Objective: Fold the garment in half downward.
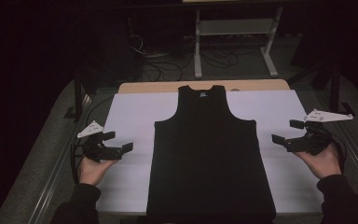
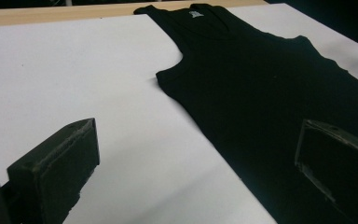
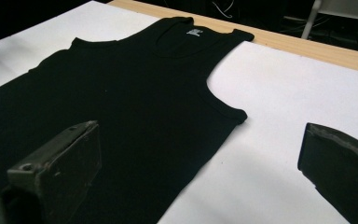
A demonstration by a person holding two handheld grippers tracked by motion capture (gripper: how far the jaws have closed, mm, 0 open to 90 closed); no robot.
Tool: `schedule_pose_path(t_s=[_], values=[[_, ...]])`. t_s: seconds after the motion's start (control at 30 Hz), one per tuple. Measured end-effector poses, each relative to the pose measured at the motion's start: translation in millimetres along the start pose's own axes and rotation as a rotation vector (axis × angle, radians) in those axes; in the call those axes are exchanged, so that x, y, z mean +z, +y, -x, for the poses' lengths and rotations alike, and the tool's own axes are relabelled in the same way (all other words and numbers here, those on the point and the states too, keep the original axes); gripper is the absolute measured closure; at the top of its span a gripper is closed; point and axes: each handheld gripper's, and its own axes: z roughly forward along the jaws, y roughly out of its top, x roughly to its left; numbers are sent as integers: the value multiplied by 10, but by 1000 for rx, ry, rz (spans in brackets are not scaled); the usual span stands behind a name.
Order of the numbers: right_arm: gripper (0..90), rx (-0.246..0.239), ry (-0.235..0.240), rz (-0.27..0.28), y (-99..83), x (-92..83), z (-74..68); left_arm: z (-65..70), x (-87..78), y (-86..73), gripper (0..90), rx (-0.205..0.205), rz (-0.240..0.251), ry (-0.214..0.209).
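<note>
A black tank top lies flat and spread out on a white sheet, neck toward the far edge, hem at the near edge. My left gripper hovers over the sheet just left of the shirt's side, open, nothing between its jaws. My right gripper is held right of the shirt, also open and empty. In the left gripper view the shirt fills the right half past my gripper. In the right gripper view the shirt lies left, with my gripper over its edge.
The white sheet covers a wooden table whose far edge shows as a tan strip. Beyond it stand a white frame and cables on the floor. Dark metal rails run along both table sides.
</note>
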Motion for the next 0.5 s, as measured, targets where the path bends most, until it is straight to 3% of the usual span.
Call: schedule_pose_path(t_s=[0.37,0.5], values=[[0,-34,16,-37,180,85,13,-22,43,213,0,28,-17,-18],[0,-41,22,-45,249,103,29,-45,85,238,0,14,-14,-30]])
